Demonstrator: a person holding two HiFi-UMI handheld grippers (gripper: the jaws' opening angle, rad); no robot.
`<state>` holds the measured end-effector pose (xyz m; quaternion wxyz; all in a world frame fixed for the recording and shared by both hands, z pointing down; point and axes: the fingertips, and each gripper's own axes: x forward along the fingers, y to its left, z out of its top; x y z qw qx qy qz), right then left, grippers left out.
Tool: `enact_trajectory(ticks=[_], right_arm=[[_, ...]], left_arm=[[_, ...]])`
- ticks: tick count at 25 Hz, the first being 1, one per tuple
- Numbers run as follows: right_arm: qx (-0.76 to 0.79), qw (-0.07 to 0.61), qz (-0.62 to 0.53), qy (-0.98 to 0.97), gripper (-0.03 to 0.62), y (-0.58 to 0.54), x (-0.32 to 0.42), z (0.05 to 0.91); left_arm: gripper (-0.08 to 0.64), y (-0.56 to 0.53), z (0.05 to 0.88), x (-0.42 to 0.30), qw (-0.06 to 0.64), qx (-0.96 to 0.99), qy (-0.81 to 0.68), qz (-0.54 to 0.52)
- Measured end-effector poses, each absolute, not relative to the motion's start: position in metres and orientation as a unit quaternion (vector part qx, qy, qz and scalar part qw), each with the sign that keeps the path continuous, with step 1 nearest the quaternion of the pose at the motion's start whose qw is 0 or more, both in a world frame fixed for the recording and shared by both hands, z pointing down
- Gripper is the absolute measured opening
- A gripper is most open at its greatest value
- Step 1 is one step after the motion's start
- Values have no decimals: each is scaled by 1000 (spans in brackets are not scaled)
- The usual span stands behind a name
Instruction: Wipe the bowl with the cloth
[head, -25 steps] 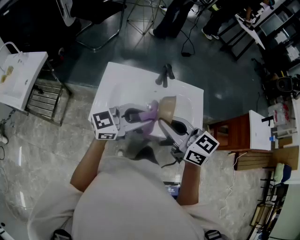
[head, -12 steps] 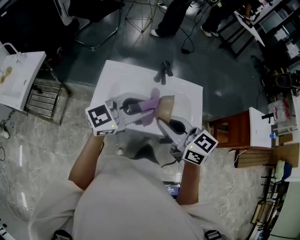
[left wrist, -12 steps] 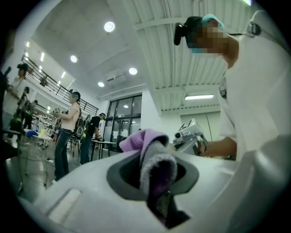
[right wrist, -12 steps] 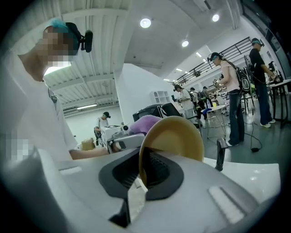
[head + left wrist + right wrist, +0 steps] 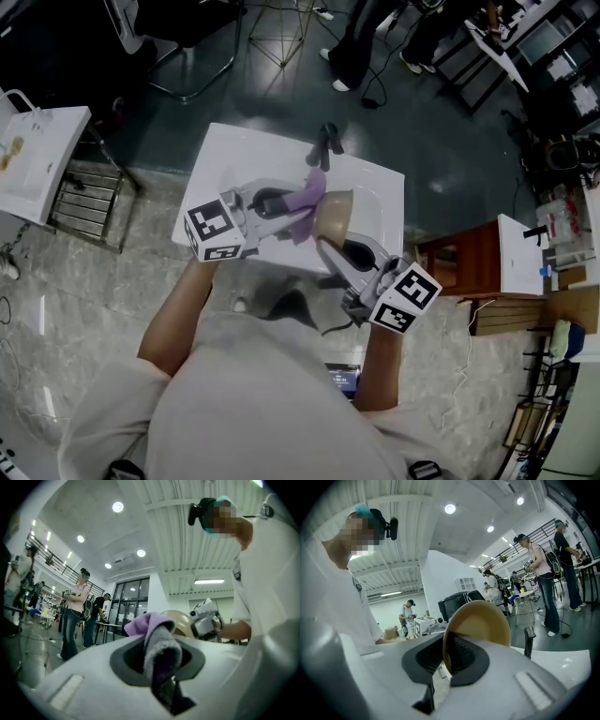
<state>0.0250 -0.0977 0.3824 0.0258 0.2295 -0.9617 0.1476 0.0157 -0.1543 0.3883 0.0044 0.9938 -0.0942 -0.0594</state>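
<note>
Head view, centre: L gripper [image 5: 286,211] is clamped on the cloth [image 5: 307,192], purple-grey, bunched btw its jaws. One end sticks out twd the upper right. The rest sits down in the jaw gap, so its full shape can't be read.

R gripper [image 5: 330,248], just right of centre, is closed on the bowl [image 5: 333,214], tan, gripped by its rim & held on edge above the sink [image 5: 234,155]. In the R gripper view the rim's lower part goes deep btw the jaws & is cut off there. Only one tan face shows; inside or outside is hard to tell.

The cloth tip overlaps the bowl's upper-left rim in the head view. In the L gripper view the cloth covers the bowl's left side, so actual contact can't be confirmed.

Tap [image 5: 323,148] stands at the sink's far edge, top centre. The sink's near edge & basin are mostly hidden by both grippers. The person [image 5: 281,403] fills the lower frame.
</note>
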Motion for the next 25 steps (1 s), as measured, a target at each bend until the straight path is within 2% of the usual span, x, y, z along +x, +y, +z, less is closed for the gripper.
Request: enact_trajectory(ticks=[10,17,25], right_arm=[[243,11,158,-957,14,-108,33,381],[252,27,163,-953,14,-113,34,394],[232,58,166,-957,14,-102,26,403]], left_arm=[[69,-130,412,23,49,995,-73,-55],[69,-120,396,15,40,994,-67,-70],[69,-145,370,5,26,984,-131,-115]])
